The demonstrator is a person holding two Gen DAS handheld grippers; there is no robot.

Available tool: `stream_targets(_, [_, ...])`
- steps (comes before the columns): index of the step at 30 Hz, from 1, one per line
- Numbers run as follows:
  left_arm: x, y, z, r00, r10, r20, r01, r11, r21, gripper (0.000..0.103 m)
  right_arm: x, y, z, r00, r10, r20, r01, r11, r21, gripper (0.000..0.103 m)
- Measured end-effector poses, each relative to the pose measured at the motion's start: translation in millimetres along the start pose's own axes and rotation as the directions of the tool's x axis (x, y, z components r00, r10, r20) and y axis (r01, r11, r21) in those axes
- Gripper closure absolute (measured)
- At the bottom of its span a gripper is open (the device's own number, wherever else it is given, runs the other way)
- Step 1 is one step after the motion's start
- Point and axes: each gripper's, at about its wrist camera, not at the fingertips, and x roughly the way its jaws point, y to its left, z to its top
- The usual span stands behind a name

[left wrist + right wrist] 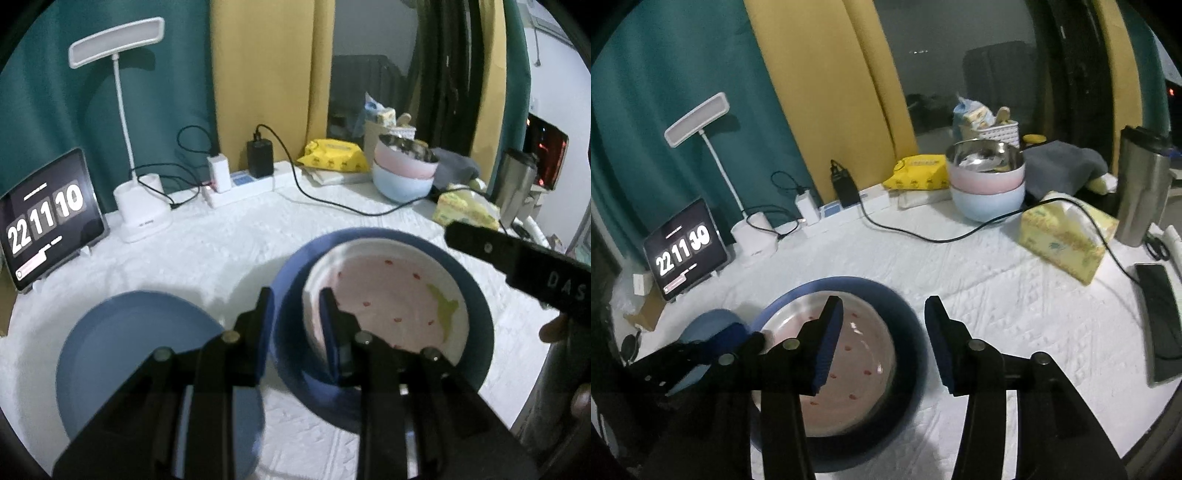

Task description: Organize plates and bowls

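A pink dish with red dots [391,295] lies inside a dark blue plate [476,302] on the white cloth. My left gripper [295,299] is shut on their left rims, one finger outside the blue plate and one inside the dish. A lighter blue plate [140,350] lies flat to the left. In the right wrist view my right gripper [883,301] stands open over the pink dish [857,350] and the dark blue plate [908,332], touching neither. A finger of the right gripper [480,247] shows at the left view's right edge.
Nested bowls [986,181], steel in pink in pale blue, stand at the back. A black cable [923,238] crosses the cloth to a tissue box [1067,240]. A steel tumbler [1141,184], a dark flat device [1160,321], a lamp [142,206] and a tablet clock [48,218] ring the table.
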Motion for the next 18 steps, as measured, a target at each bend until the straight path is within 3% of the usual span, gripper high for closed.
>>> stream_targets(8, [-13.7,19.0,-0.9,1.000,0.014,0.014,-0.013,0.999,-0.051,0.073,-10.0,-15.5,-4.6,0.999,-0.036,-0.009,0.036,0.999,0.004,0.054])
stream_targets(11, [-13.4,25.6,-5.3,1.000,0.005,0.001,-0.005,0.997,-0.071,0.055,-9.0,-21.5,-8.5,0.998,-0.043,-0.039,0.043,0.999,0.005,0.054])
stream_targets(18, [-10.2,24.8,-14.4,1.000,-0.005,-0.030,0.004,0.998,-0.063,0.055,-1.7,-27.1,-20.7,0.995,-0.037,-0.088,0.037,0.999,-0.001,0.054])
